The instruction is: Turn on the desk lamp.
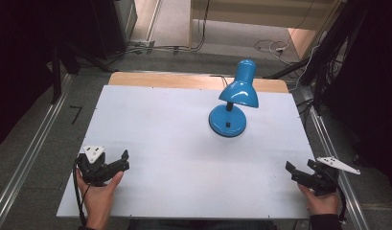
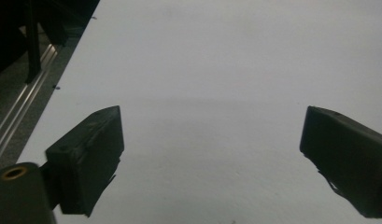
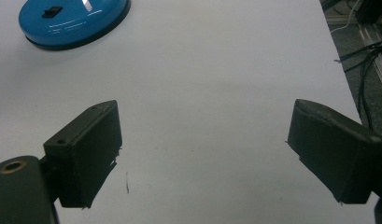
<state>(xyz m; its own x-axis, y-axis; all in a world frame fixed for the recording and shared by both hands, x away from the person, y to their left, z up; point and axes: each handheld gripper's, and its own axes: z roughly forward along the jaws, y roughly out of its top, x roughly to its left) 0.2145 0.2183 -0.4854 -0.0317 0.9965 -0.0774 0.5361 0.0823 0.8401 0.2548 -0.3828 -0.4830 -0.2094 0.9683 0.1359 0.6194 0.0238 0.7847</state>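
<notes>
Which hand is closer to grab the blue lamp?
Probably the right. The lamp stands on the table's right half, and its base lies just ahead of the open right gripper. The left gripper sits farther away.

Lamp base cut off by top edge.

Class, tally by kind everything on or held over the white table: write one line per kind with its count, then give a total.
Blue desk lamp: 1
Hand-held grippers: 2, the left gripper and the right gripper, both with jaws open and holding nothing
Total: 3
</notes>
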